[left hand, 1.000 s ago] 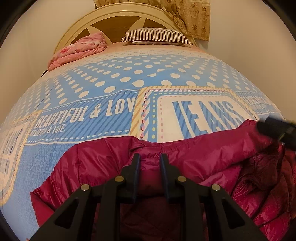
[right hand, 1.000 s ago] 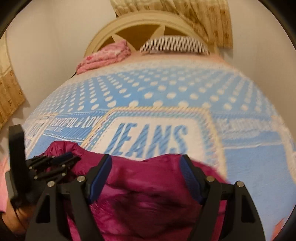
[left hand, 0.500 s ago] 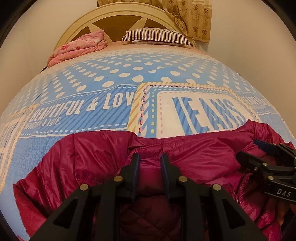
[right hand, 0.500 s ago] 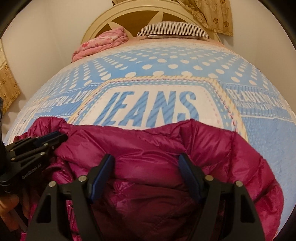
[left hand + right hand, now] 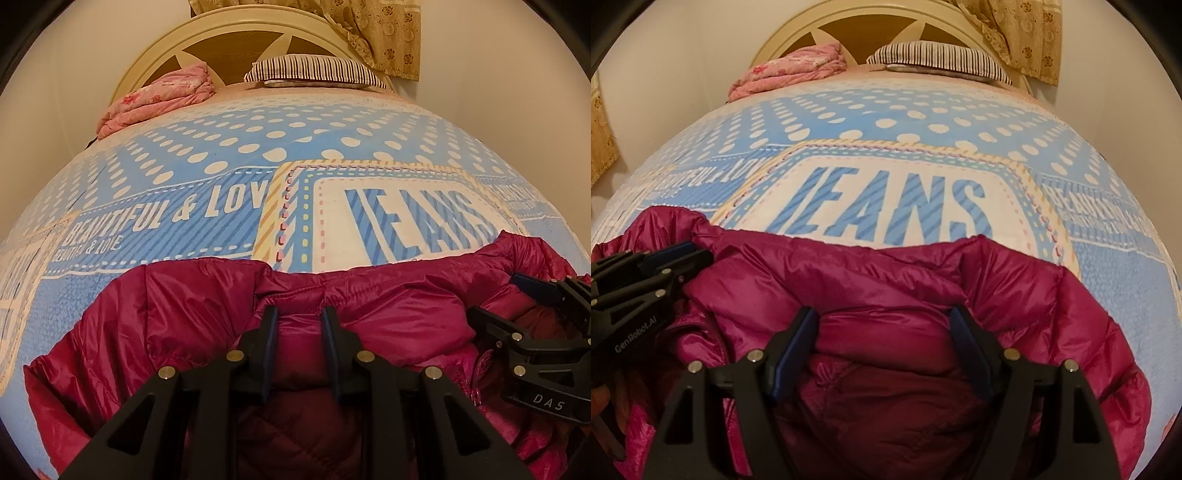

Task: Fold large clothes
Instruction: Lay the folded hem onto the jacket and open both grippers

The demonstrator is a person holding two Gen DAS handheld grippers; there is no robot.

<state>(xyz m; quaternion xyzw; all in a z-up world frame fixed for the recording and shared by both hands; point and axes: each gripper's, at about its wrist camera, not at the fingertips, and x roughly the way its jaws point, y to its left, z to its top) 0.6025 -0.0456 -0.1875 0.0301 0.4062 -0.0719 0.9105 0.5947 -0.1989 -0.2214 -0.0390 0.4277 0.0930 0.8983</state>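
Ideally, keep the left gripper [image 5: 299, 321] clamped on the jacket [image 5: 177, 317] fold between its jaws while the right gripper [image 5: 884, 321], jaws apart around padding, closes squarely.

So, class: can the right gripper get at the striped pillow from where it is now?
Probably not: the right gripper sits over the magenta jacket, and the striped pillow lies far across the bedspread.

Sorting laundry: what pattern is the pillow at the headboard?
Dark and white stripes on the pillow, clearest in the left wrist view.
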